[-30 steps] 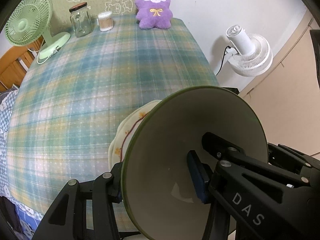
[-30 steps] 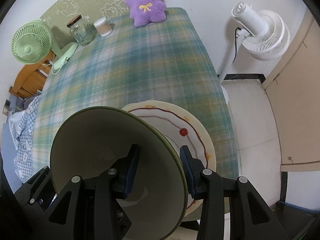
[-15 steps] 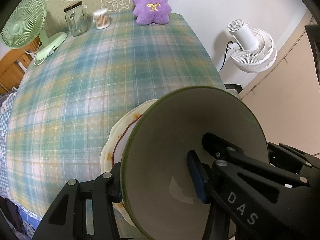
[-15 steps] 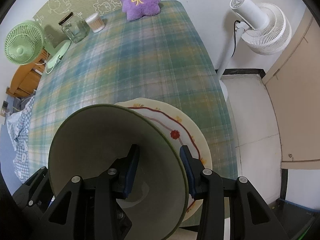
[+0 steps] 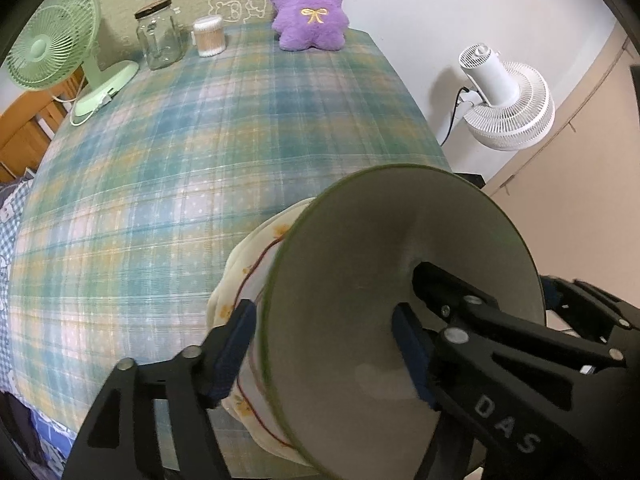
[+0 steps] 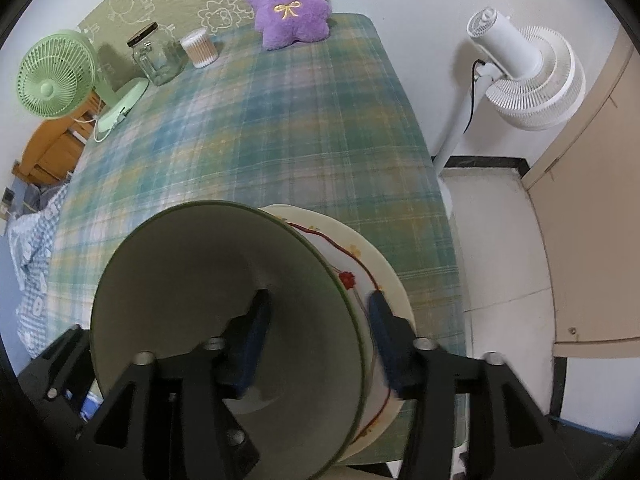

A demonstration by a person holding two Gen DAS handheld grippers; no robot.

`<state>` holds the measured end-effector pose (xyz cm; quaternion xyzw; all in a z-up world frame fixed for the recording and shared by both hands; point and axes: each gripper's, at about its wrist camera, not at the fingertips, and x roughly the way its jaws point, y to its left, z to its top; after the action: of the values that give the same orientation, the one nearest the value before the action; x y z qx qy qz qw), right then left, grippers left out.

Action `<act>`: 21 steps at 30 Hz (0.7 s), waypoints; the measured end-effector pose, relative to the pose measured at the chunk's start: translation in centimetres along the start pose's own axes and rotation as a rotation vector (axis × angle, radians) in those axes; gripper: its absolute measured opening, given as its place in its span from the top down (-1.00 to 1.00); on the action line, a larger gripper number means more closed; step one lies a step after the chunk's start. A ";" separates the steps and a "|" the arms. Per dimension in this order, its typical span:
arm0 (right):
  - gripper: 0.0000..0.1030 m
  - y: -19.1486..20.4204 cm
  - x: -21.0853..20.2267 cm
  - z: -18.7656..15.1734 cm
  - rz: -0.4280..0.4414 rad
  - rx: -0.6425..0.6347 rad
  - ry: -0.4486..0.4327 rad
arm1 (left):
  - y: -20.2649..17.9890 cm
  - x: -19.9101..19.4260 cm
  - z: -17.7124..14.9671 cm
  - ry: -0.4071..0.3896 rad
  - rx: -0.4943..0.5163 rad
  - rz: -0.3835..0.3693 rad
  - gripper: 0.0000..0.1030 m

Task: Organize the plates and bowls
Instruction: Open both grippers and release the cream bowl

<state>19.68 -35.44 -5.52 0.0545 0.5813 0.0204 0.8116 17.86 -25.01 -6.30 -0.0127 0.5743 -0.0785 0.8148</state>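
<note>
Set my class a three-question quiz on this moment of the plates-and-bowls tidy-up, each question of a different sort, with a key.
1. True or false: the green-rimmed bowl is in front of a floral plate at the near edge of the table.
2. What stands between the glass jar and the purple plush toy? A: cotton swab tub. B: a mug. C: a kettle.
3. Fill in: the white fan stands on the ___, not on the table.

Key: 1 true; 2 A; 3 floor.
</note>
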 end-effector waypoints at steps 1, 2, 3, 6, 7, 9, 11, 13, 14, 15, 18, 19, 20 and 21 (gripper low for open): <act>-0.36 0.0 -0.1 -0.1 -0.009 0.000 -0.008 | 0.1 -0.2 -0.1 -0.010 0.000 0.005 -0.57; -0.38 -0.1 -0.4 -0.2 -0.013 0.001 -0.017 | 0.2 -0.4 -0.2 -0.018 0.003 0.010 -0.66; -0.42 -0.2 -0.6 -0.3 -0.013 0.002 -0.025 | 0.2 -0.6 -0.2 -0.025 0.006 0.016 -0.71; -0.43 -0.3 -1.4 -0.6 -0.014 0.000 -0.044 | 0.4 -1.2 -0.4 -0.045 0.015 0.031 -0.73; -0.43 -0.3 -1.5 -0.7 -0.017 -0.003 -0.048 | 0.5 -1.5 -0.5 -0.053 0.019 0.038 -0.73; -0.43 0.0 -2.2 -0.9 -0.021 -0.012 -0.064 | 0.6 -2.1 -0.7 -0.068 0.027 0.037 -0.73; -0.43 0.3 -3.0 -1.1 -0.029 -0.015 -0.085 | 0.7 -2.8 -0.8 -0.089 0.039 0.038 -0.74; -0.43 0.6 -3.6 -1.2 -0.048 -0.014 -0.099 | 1.0 -3.5 -0.9 -0.112 0.047 0.049 -0.75; -0.43 0.7 -3.8 -1.3 -0.056 -0.012 -0.103 | 1.2 -3.8 -1.0 -0.118 0.050 0.052 -0.75; -0.43 0.9 -4.1 -1.4 -0.064 -0.008 -0.109 | 1.5 -4.1 -1.0 -0.126 0.050 0.053 -0.76; -0.43 1.4 -5.1 -1.6 -0.084 0.006 -0.132 | 2.7 -5.2 -1.2 -0.153 0.044 0.054 -0.76; -0.43 1.7 -5.5 -1.7 -0.092 0.010 -0.141 | 3.1 -5.5 -1.2 -0.160 0.044 0.053 -0.76; -0.43 2.0 -5.8 -1.8 -0.098 0.012 -0.148 | 3.6 -5.9 -1.2 -0.167 0.044 0.053 -0.76; -0.43 2.3 -6.0 -1.8 -0.104 0.015 -0.154 | 4.1 -6.3 -1.2 -0.177 0.047 0.052 -0.76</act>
<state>16.05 -33.58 -0.17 0.0316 0.5192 -0.0301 0.8535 15.13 -19.94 -1.29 0.0143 0.4983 -0.0694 0.8641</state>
